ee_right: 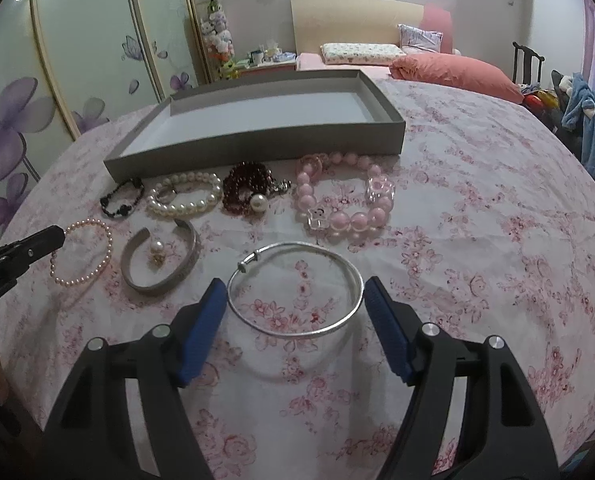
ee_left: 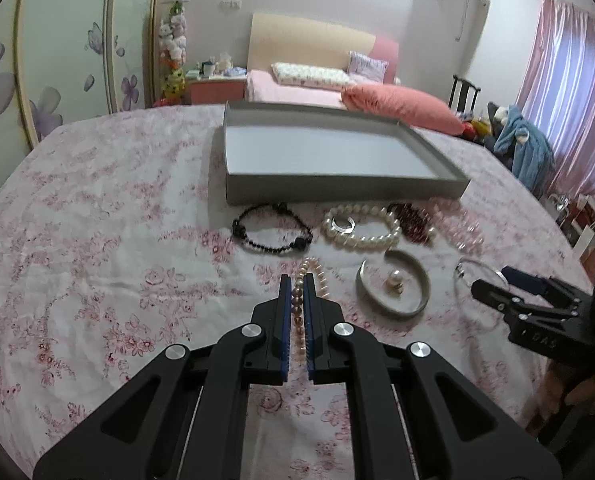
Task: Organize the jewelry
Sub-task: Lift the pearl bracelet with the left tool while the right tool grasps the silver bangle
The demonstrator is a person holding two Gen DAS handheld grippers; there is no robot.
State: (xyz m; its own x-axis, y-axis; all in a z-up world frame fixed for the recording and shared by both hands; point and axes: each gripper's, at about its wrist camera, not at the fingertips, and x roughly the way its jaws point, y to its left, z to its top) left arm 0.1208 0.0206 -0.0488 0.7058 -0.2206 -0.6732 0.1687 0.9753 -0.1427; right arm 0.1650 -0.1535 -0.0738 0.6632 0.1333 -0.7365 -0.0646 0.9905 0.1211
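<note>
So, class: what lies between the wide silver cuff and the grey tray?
The white pearl bracelet, with a ring lying inside it, sits between the cuff and the tray; the right wrist view shows it best.

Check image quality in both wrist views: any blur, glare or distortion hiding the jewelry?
Left wrist view: strong fisheye curve, dark corners, soft smear on the right side blurring the clear pink bracelet; the pearl bracelet between the left gripper reads clearly. Right wrist view: sharper, the gray tray bowed by the lens, mild sheen on the silver bangle between the open right gripper, nothing hidden.
</note>
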